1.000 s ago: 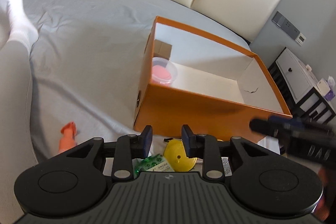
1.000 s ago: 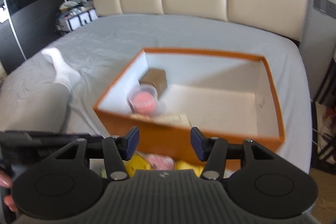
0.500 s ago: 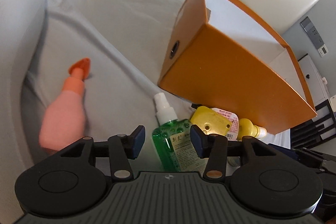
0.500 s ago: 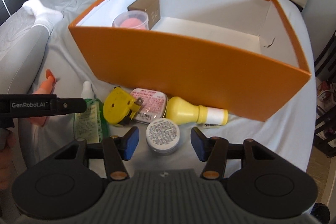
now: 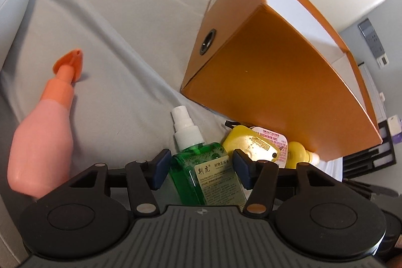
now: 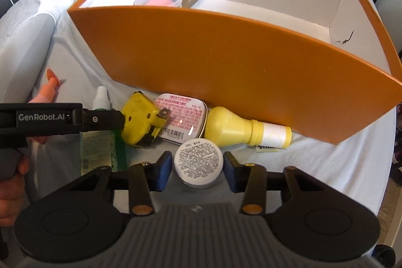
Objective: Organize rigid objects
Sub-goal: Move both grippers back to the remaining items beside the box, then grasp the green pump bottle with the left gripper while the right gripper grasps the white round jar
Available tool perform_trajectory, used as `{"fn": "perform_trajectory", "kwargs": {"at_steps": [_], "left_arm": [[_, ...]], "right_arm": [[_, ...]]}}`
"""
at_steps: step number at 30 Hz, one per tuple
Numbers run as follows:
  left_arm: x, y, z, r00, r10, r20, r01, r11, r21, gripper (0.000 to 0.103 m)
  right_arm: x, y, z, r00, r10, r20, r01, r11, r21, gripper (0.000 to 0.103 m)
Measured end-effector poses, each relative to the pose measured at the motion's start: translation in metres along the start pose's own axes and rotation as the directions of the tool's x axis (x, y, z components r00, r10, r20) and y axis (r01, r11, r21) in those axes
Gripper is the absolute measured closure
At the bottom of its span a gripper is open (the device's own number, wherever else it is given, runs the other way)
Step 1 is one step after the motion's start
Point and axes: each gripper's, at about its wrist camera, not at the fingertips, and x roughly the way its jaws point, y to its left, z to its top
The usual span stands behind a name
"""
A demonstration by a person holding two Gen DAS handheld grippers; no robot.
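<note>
Green liquid filled the spray bottle that lay low in the middle of the left wrist view, between the two pads of the left gripper. Its jaws had just been opening, and the pads stood a little off the bottle's sides, not squeezing it. The bottle lay flat on the grey sheet, its long way running up the frame, white nozzle toward the top.

Low in the middle of the right wrist view, a small round white tin sat between the pads of the right gripper. Those jaws had just been closing, with small gaps left on both sides, so nothing was held.

Both hands looked ready to grab. Next, each would need to squeeze shut, lift, and carry its thing over the wall into the orange box above.
</note>
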Motion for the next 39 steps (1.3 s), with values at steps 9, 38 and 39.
{"fn": "perform_trajectory", "kwargs": {"at_steps": [9,38,39], "left_arm": [[-0.004,-0.017,-0.005,0.999,0.025,0.022,-0.027,0.997,0.076,0.042],[-0.060,-0.090,-0.079,0.996,0.091,0.023,-0.085,0.765,0.639,0.045],[-0.058,-0.092,-0.080,0.996,0.086,0.012,-0.072,0.745,0.664,0.045]], "right_arm": [[0.002,-0.004,0.003,1.000,0.017,-0.018,-0.017,1.000,0.017,0.062],[-0.033,-0.015,-0.031,0.986,0.149,-0.072,-0.138,0.981,0.137,0.062],[-0.034,-0.014,-0.032,0.986,0.151,-0.072,-0.140,0.981,0.135,0.062]]}}
